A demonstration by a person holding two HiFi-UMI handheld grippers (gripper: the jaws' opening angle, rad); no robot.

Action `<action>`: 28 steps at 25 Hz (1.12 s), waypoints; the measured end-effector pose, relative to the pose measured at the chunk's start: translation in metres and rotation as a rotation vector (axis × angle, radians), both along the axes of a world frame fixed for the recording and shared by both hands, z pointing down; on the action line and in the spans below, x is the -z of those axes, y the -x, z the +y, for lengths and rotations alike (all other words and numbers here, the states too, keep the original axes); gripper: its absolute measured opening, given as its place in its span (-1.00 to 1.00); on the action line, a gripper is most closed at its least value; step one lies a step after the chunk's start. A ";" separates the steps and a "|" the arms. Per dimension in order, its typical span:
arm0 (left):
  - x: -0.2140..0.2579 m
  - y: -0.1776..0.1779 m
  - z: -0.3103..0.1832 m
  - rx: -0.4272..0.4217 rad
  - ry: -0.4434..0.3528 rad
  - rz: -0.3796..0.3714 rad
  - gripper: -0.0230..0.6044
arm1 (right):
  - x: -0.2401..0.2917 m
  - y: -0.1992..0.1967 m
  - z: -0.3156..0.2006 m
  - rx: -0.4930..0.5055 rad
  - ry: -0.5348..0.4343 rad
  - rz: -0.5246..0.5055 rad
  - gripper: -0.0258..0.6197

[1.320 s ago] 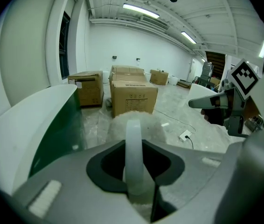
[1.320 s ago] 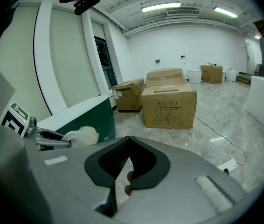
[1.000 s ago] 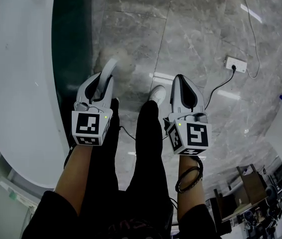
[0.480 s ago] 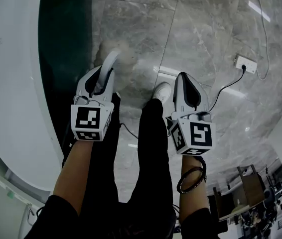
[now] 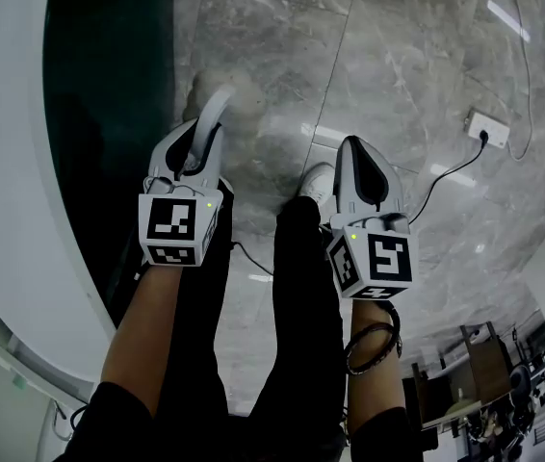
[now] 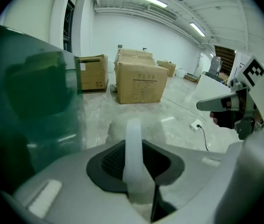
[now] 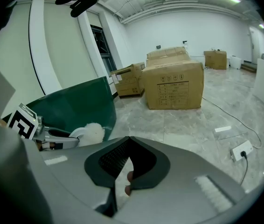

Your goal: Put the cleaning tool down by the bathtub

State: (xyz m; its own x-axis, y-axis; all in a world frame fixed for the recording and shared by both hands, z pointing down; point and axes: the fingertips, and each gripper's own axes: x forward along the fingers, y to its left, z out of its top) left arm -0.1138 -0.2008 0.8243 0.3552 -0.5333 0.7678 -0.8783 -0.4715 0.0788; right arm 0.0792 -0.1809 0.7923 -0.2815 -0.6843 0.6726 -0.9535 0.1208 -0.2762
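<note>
Cleaning tool [image 5: 218, 107] held beside the bathtub [image 5: 12, 162]
The left gripper [image 5: 198, 152] is clamped on it; the right gripper [image 5: 361, 166] has its jaws together, empty.

Grey marble floor [image 5: 398, 56] with a white power strip [image 5: 489, 128] and cardboard boxes [image 6: 139, 80]

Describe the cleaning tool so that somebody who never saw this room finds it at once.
Start at the big white bathtub with the dark green side. Beside it, above the grey floor, the left gripper is shut on the cleaning tool. Only it has a curved white handle and a pale fluffy head.
</note>
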 end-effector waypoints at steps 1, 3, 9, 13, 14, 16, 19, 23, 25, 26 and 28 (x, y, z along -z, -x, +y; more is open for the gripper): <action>-0.006 0.000 0.000 -0.001 0.003 -0.001 -0.63 | -0.006 0.001 -0.001 0.001 0.003 -0.002 -0.84; -0.019 0.002 0.000 -0.005 0.011 -0.006 -0.63 | -0.018 0.004 -0.001 0.004 0.010 -0.007 -0.84; -0.058 0.006 -0.002 -0.003 0.028 -0.020 -0.63 | -0.058 0.011 -0.001 0.020 0.037 -0.020 -0.84; -0.082 0.010 -0.001 0.007 0.041 -0.029 -0.63 | -0.082 0.015 0.002 0.038 0.055 -0.022 -0.84; -0.087 0.010 -0.001 0.008 0.042 -0.030 -0.63 | -0.088 0.015 0.003 0.041 0.059 -0.022 -0.84; -0.097 0.011 0.000 0.009 0.044 -0.031 -0.63 | -0.100 0.015 0.006 0.049 0.070 -0.021 -0.84; -0.115 0.012 0.004 0.017 0.057 -0.034 -0.63 | -0.117 0.013 0.009 0.059 0.084 -0.014 -0.84; -0.137 0.017 0.006 0.037 0.075 -0.033 -0.63 | -0.135 0.014 0.012 0.064 0.093 -0.012 -0.84; -0.146 0.021 0.006 0.050 0.075 -0.034 -0.63 | -0.144 0.014 0.016 0.071 0.100 -0.012 -0.84; -0.151 0.022 0.006 0.054 0.076 -0.036 -0.63 | -0.149 0.014 0.018 0.075 0.103 -0.012 -0.84; -0.163 0.024 0.008 0.057 0.084 -0.042 -0.63 | -0.159 0.014 0.021 0.078 0.109 -0.012 -0.84</action>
State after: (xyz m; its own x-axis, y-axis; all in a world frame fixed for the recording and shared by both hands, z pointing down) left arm -0.1376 -0.1931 0.9873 0.2933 -0.4849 0.8239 -0.9067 -0.4143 0.0789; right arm 0.0656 -0.1602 0.9510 -0.3390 -0.5829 0.7385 -0.9391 0.1625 -0.3028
